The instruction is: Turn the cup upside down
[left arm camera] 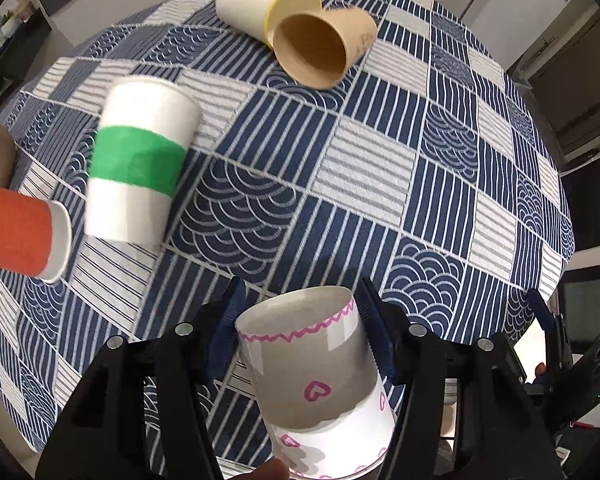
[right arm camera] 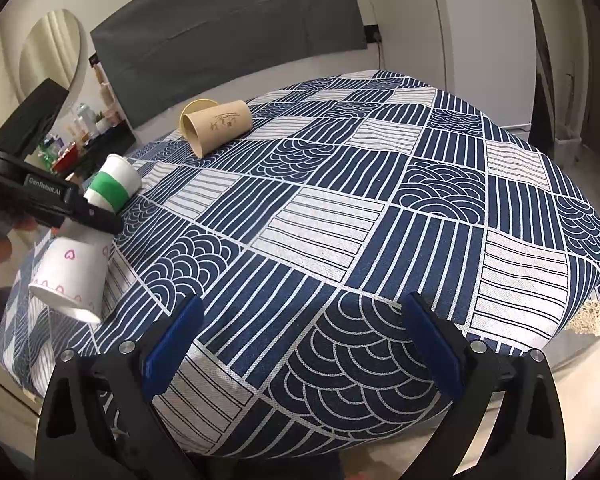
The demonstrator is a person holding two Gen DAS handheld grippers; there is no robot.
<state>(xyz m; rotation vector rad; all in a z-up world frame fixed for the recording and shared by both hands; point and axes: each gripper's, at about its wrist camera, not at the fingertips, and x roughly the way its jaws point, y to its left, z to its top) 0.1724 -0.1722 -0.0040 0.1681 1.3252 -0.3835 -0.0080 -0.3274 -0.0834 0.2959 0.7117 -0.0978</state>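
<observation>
My left gripper [left arm camera: 298, 308] is shut on a white paper cup with pink hearts [left arm camera: 320, 384], held tilted above the near edge of the table, base pointing away from me and rim towards the camera. The right wrist view shows the same cup [right arm camera: 70, 276] in the left gripper [right arm camera: 100, 218] at the far left, rim facing down and outward above the tablecloth. My right gripper [right arm camera: 300, 340] is open and empty above the near part of the table.
A blue and white patterned tablecloth [left arm camera: 360, 168] covers the round table. A green-banded cup [left arm camera: 140, 164] and a red-banded cup [left arm camera: 20, 232] stand left. A brown cup [left arm camera: 320, 50] and a white yellow-rimmed cup [left arm camera: 260, 4] lie on their sides at the back.
</observation>
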